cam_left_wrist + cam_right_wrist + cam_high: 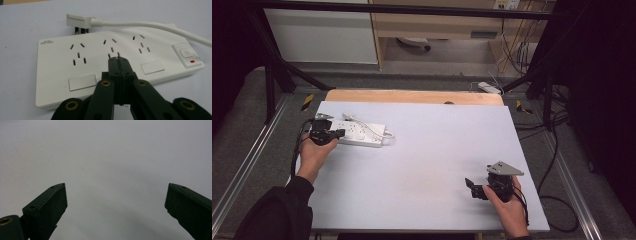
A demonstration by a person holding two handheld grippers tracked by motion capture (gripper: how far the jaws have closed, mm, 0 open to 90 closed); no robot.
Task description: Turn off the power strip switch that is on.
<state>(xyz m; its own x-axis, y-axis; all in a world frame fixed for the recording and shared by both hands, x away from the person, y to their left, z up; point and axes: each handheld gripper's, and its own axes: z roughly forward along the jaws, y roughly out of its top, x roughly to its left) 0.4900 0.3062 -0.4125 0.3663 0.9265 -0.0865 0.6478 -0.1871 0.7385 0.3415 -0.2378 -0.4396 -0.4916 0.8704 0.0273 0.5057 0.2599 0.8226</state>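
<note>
Lying near the left edge of the pale grey tabletop [427, 165], toward its far corner, a white power strip [100, 62] is showing small grey lettering at one end of its top face, too small to read. Three groups of socket slots are running along that face, with two blank rectangular shutters below them and a rocker switch [187, 53] bearing a power symbol and a small red mark at the other end. A white plug [79, 21] is sitting just beyond the strip's far side, its thick cable [155, 26] trailing over the switch end.

The left gripper [118, 58] is hovering right over the strip's middle, its jaws pressed together with nothing between them, tips against or just above the middle sockets; contact is hard to judge. The person's left hand [314, 152] is holding it from the near side.

The right gripper [470, 185] is resting well apart, near the tabletop's near right corner, its jaws spread wide over bare surface.

Beyond the far edge, a wooden strip [412, 96] is showing, and dark cables [557, 165] are looping on the floor at the right.
</note>
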